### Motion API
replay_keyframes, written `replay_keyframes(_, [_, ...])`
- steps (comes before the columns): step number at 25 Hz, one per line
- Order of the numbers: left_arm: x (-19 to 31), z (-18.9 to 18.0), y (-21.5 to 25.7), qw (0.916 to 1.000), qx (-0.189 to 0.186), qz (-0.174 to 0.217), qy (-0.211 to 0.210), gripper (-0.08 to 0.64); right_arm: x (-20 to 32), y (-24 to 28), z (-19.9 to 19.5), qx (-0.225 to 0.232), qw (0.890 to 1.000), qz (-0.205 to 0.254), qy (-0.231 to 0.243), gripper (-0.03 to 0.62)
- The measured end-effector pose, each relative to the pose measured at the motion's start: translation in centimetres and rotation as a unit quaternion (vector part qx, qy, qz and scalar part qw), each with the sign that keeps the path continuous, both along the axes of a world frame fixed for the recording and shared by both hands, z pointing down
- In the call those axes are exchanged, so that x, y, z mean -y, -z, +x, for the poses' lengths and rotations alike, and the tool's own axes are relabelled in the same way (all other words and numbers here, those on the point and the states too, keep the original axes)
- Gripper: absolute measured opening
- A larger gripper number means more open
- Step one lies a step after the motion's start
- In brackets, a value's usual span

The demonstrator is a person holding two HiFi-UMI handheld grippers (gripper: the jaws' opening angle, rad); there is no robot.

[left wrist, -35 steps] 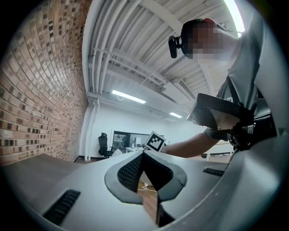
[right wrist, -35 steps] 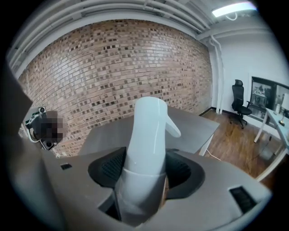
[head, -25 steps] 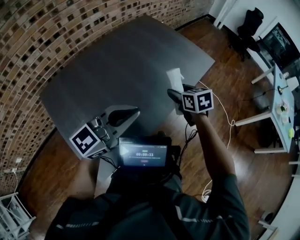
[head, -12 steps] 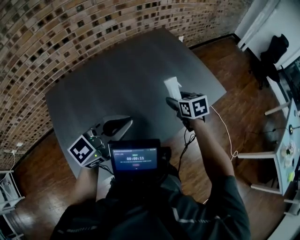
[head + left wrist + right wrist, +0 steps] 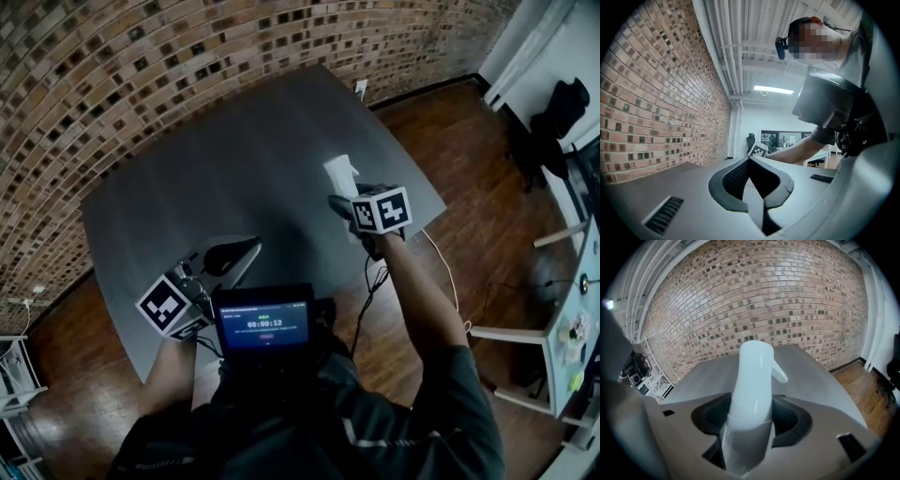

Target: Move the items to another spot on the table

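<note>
I've got the bottle (image 5: 339, 174) betw. the R gripper (image 5: 343, 201) jaws, over the table (image 5: 216, 159), right side, nr its front edge. L gripper (image 5: 234, 253) is well left of it, over the near-left part. Wall (image 5: 141, 56) runs behind & left of the table. Screen (image 5: 265, 324) is nearest me, betw. my arms.

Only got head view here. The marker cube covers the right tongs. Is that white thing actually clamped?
Observer: Yes. In the right gripper view, the right tongs are closed on a white spray bottle, with a pad against each side of its body.
Operator: Which way is it facing?
Observer: The head end sticks out past the tips, and the nozzle points to that view's right.
Operator: Left tongs carrying anything?
Observer: No. The left gripper view shows the left tongs shut, tips together, nothing between them.
</note>
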State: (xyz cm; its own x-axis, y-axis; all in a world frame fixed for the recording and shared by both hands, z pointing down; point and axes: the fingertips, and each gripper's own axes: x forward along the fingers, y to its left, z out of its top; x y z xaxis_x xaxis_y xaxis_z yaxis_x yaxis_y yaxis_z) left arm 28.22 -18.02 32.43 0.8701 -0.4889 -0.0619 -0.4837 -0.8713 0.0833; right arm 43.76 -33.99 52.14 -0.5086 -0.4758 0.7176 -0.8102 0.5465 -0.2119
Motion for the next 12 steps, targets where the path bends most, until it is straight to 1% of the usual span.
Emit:
replay_keyframes(2, [1.0,0.4,-0.2,1.0,0.001,0.0,0.002,-0.005,1.0,-0.7,0.6,-0.001,1.0,-0.007,-0.002,0.272])
replay_keyframes(5, [3.8,0.7,-0.2,0.9995,-0.009,0.022,0.019,-0.005,2.9,-1.5,1.6,-0.014,1.0,-0.011,-0.009,0.272])
replay_keyframes(6, [4.5,0.9,-0.2,0.9995,-0.013,0.026,0.015,-0.005,3.6,-1.6,1.9,-0.018,1.0,-0.014,-0.015,0.272])
replay_keyframes(9, [5.3,1.5,-0.8,0.9992,-0.02,0.028,-0.018,-0.005,4.9,-2.3,2.9,-0.03,0.999,-0.025,-0.029,0.272])
replay_keyframes(12, [7.0,1.5,-1.8,0.9992,-0.025,0.019,-0.025,-0.005,6.6,-2.9,4.2,-0.048,0.997,-0.03,-0.043,0.272])
